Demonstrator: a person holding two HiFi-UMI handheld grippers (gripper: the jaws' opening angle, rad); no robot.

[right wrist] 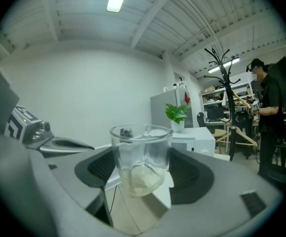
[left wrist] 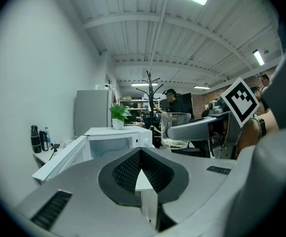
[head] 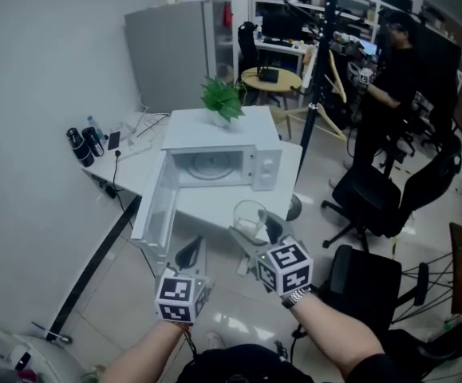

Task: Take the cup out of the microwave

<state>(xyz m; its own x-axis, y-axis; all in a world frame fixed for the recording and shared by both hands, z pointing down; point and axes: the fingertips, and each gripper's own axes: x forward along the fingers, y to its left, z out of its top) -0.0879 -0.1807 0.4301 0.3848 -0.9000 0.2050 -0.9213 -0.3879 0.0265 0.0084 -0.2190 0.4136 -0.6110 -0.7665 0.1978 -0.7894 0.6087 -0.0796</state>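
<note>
A clear glass cup (head: 249, 218) hangs in the air in front of the white table (head: 223, 206), with my right gripper (head: 256, 230) shut on its sides. In the right gripper view the cup (right wrist: 142, 159) fills the space between both pads. The white microwave (head: 215, 154) stands on the table with its door (head: 157, 202) swung open to the left, and nothing shows inside its chamber. My left gripper (head: 189, 255) is lower left of the cup, shut and holding nothing. The left gripper view shows the cup (left wrist: 175, 130) to the right of the microwave (left wrist: 118, 139).
A potted plant (head: 222, 100) sits on top of the microwave. Black bottles (head: 83, 144) and cables lie at the table's far left. A grey fridge (head: 175, 50) stands behind. A person in black (head: 390, 78), office chairs (head: 374, 194) and a stand pole (head: 318, 70) are to the right.
</note>
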